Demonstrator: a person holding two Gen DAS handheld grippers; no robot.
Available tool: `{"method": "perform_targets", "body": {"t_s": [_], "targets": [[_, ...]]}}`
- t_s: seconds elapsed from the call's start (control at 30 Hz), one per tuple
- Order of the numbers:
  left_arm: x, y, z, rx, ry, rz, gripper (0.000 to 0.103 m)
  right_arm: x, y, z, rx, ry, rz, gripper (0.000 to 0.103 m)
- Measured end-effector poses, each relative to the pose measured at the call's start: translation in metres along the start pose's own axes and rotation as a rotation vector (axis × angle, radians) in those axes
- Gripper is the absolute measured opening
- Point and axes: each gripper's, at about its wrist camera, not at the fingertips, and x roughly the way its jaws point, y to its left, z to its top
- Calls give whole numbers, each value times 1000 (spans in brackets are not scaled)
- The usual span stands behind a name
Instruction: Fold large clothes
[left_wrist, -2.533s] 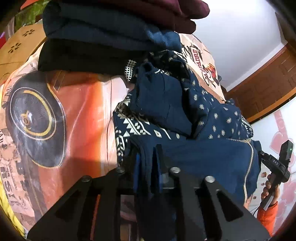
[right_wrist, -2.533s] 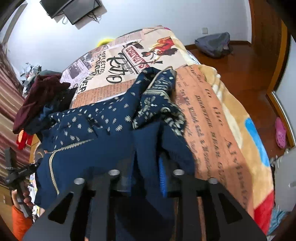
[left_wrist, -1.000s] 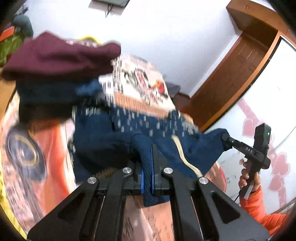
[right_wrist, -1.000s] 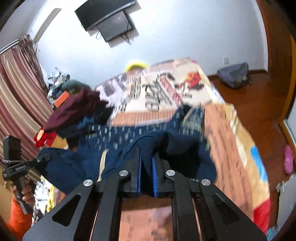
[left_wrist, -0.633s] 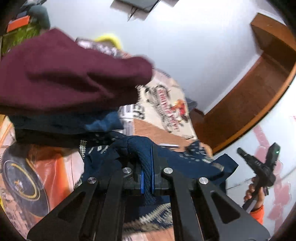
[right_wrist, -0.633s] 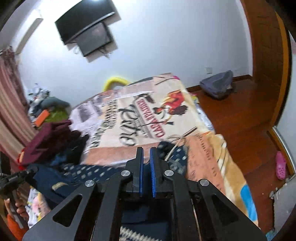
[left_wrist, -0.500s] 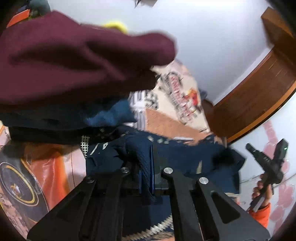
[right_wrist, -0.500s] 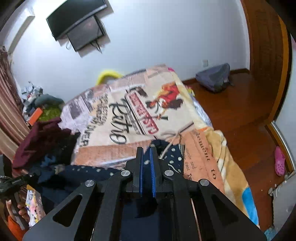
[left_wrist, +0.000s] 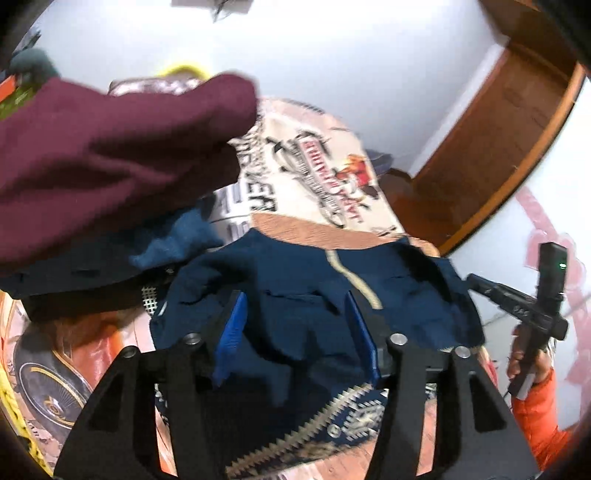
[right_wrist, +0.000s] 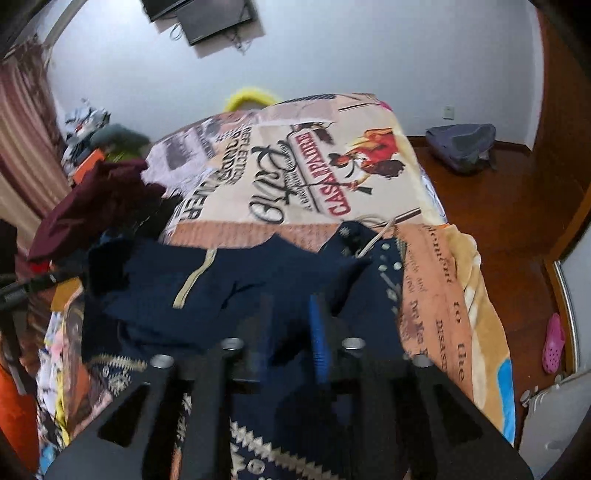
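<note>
1. Lying folded across the bed (right_wrist: 436, 280), the navy garment (left_wrist: 303, 295) runs with its long axis side to side in both wrist views, from one gripper to the other; its patterned hem band is nearest the cameras and the plain folded edge faces the far end of the bed.
2. The left gripper (left_wrist: 295, 332) has just been opening: its jaws stand about half apart, navy cloth sits between them, and the blue pads (left_wrist: 231, 332) no longer press on it.
3. The right gripper (right_wrist: 288, 332) has likewise just been opening, though less far; its jaws stand a little apart over the garment's folded corner without pinching it.
4. A hand (left_wrist: 524, 365) in an orange sleeve holds the right gripper at the garment's far side in the left wrist view.
5. A stack of clothes topped by a maroon garment (left_wrist: 110, 155) lies just beyond the navy garment's left end.
</note>
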Motion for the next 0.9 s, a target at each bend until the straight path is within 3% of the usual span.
{"method": "perform_targets", "body": {"t_s": [0.03,0.1,0.27,0.4,0.6,0.73,0.9], "targets": [[-4,-4,-3,16,-8,3,59,-3,4,-4,-14,0,2,41],[-5,-11,-13,58,-4,29,60,-5,11,-11,-44,6,-4,44],[15,-12,-33,114,81,80,60,10,21,-26,-82,103,26,44],[46,-3,-44,111,173,97,60,38,26,-34,-128,234,9,44],[83,3,-22,109,234,95,60,69,24,-5,-126,300,-7,44],[99,5,19,66,208,94,60,88,15,36,-80,262,-67,44],[87,1,57,24,66,151,60,77,8,70,36,129,-66,44]]}}
